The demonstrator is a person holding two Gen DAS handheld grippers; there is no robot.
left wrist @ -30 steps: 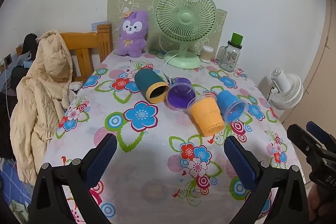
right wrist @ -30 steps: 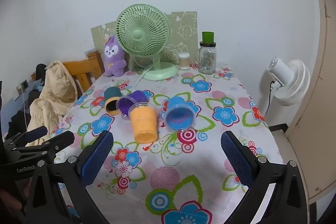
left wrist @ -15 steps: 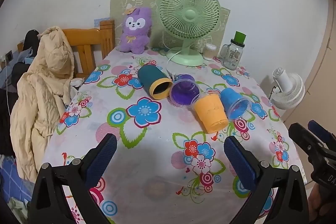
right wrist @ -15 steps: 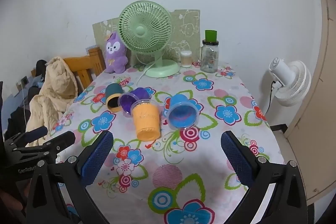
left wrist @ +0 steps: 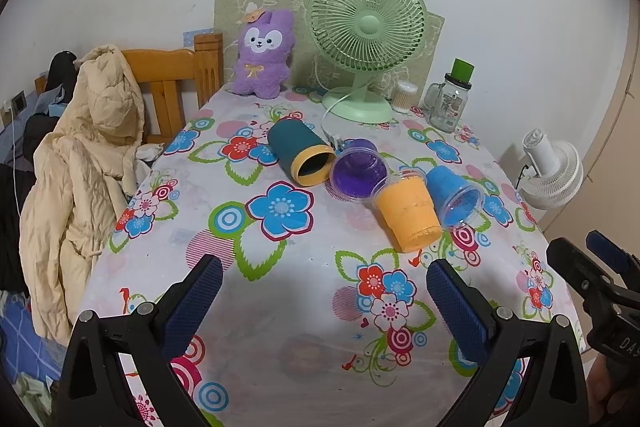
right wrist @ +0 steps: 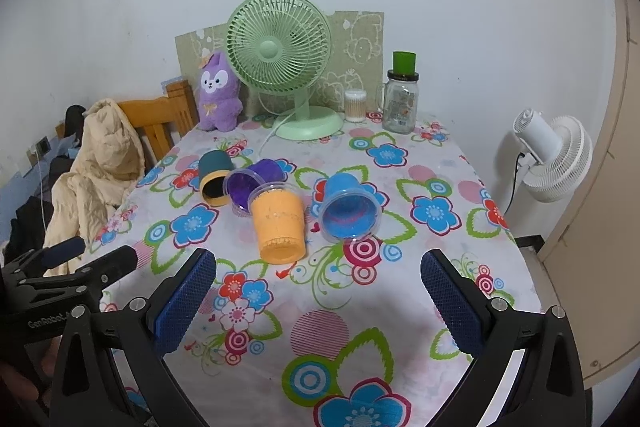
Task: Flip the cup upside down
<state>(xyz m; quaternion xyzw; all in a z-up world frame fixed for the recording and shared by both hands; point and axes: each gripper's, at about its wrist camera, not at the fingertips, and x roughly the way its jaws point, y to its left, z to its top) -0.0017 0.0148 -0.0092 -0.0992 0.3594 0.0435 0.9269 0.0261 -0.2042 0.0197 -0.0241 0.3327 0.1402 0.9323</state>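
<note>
Several cups lie on their sides in the middle of the floral table (left wrist: 280, 307): a dark teal cup with a yellow rim (left wrist: 301, 157) (right wrist: 214, 179), a purple cup (left wrist: 358, 171) (right wrist: 252, 183), an orange cup (left wrist: 408, 213) (right wrist: 278, 223) and a blue cup (left wrist: 454, 195) (right wrist: 348, 207). My left gripper (left wrist: 324, 299) is open and empty above the near part of the table, short of the cups. My right gripper (right wrist: 318, 291) is open and empty, just short of the orange and blue cups.
At the back stand a green fan (left wrist: 366, 39), a purple plush toy (left wrist: 262, 55), a glass jar with a green lid (left wrist: 450, 103) and a small swab jar (right wrist: 355, 105). A wooden chair with a beige coat (left wrist: 84, 155) stands left. A white fan (right wrist: 554, 155) stands right.
Both grippers have drawn back and risen a little; the cups now sit farther up in both views. The cups have not moved. Both grippers stay open.
</note>
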